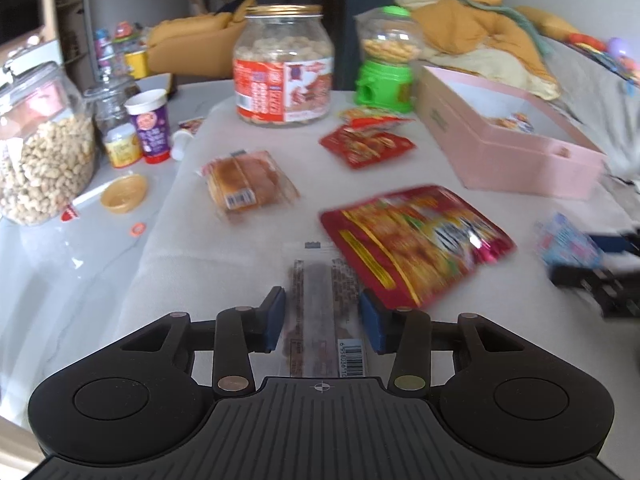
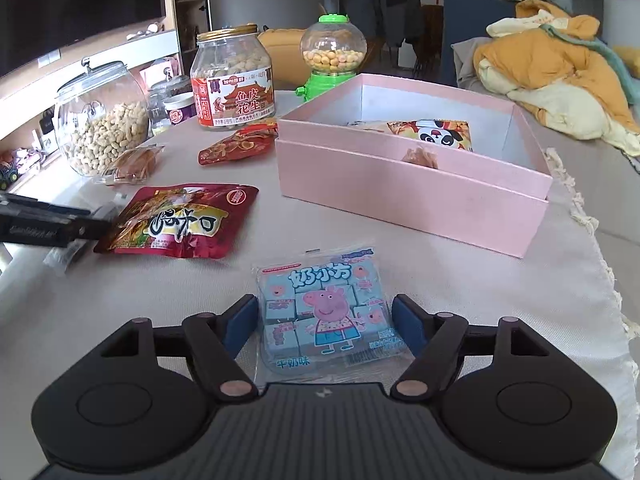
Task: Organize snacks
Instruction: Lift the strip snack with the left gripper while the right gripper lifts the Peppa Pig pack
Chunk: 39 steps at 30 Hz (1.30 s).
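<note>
My left gripper (image 1: 321, 300) stands open low over the cloth. A long clear packet of brown snack (image 1: 320, 272) lies flat between its blue pads (image 1: 276, 316). My right gripper (image 2: 325, 308) is open too and straddles a pale blue cartoon-pig milk snack packet (image 2: 320, 280), with a gap on each side. A large red snack bag (image 2: 180, 224) lies between the two grippers. The open pink box (image 2: 400, 184) sits beyond the right gripper, with a panda packet (image 2: 436, 134) and other snacks inside. The left gripper's black body (image 2: 52, 224) shows at the left edge of the right wrist view.
A wrapped bun (image 1: 244, 184) and small red packets (image 1: 366, 146) lie on the cloth. Behind them stand a labelled peanut jar (image 1: 284, 64), a green candy dispenser (image 1: 386, 64), a glass jar of peanuts (image 1: 40, 152) and small tubs (image 1: 150, 126). Yellow bedding (image 2: 552, 80) is piled at right.
</note>
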Tool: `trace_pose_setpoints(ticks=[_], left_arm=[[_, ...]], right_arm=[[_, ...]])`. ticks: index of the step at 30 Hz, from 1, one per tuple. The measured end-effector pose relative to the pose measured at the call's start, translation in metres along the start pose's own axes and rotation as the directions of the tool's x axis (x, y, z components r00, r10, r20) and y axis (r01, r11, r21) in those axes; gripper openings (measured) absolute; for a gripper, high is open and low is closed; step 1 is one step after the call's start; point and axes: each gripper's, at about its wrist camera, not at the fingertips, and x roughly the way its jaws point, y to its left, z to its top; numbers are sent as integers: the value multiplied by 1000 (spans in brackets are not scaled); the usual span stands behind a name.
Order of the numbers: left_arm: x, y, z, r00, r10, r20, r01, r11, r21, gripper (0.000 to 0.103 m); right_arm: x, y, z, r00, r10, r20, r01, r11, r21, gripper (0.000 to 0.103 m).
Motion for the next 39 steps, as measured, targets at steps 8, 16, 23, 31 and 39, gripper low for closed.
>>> trace_pose_setpoints(ticks=[8, 16, 23, 31, 39], left_arm=[[-23, -30, -23, 986, -165, -35, 167, 985, 48, 46], [2, -59, -10, 985, -168, 32, 168, 986, 14, 47], [1, -57, -15, 982, -182, 55, 181, 983, 29, 47], [-4, -70, -19, 991, -132, 36, 128, 987, 98, 48], [-5, -74, -24, 992, -111, 54, 104, 987, 126, 48]], right_arm=[[2, 1, 0, 1000, 4, -3, -4, 1000, -6, 81], [1, 2, -2, 996, 68, -63, -70, 997, -40, 100], [-2, -9, 1, 994, 95, -46, -93, 995, 41, 98], [-2, 1, 12, 998, -1, -60, 2, 1000, 16, 61], [-22, -11, -1, 997, -13, -77, 18, 998, 65, 60]])
